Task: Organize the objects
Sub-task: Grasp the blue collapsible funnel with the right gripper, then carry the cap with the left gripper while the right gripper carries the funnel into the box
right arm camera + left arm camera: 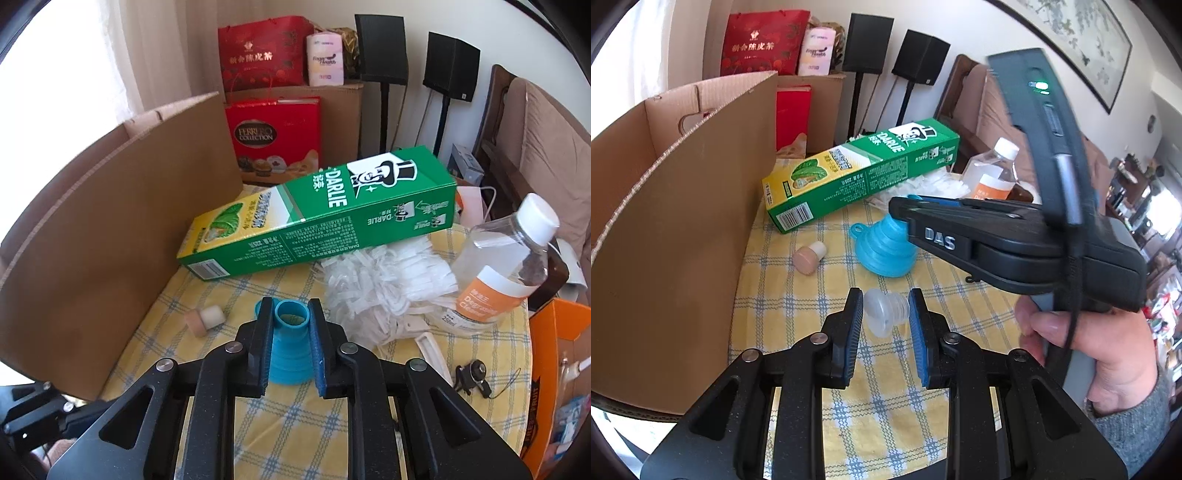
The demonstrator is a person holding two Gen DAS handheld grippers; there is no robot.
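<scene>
A: Grippers?
B: Right gripper [290, 325] is clamped on the blue funnel [290, 347]; left gripper [886, 314] seems to pinch a clear stopper [886, 312], though contact is unclear.
A: Around them?
B: Yellow checked tablecloth [258, 417], green toothpaste box [317, 218] beside a cardboard box [672, 221], speakers [382, 48] against the wall.

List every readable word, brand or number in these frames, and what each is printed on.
"DARLIE": green toothpaste box.
"FERRERO COLLECTION": red chocolate box.
"DAS": right gripper body.
"Degreasing Cleaner", partly blurred: orange label of the clear bottle.
"FRUIT": orange carton.
Chinese gold characters: red gift bag.
Box small print, barcode, pink pack: too small to read.
</scene>
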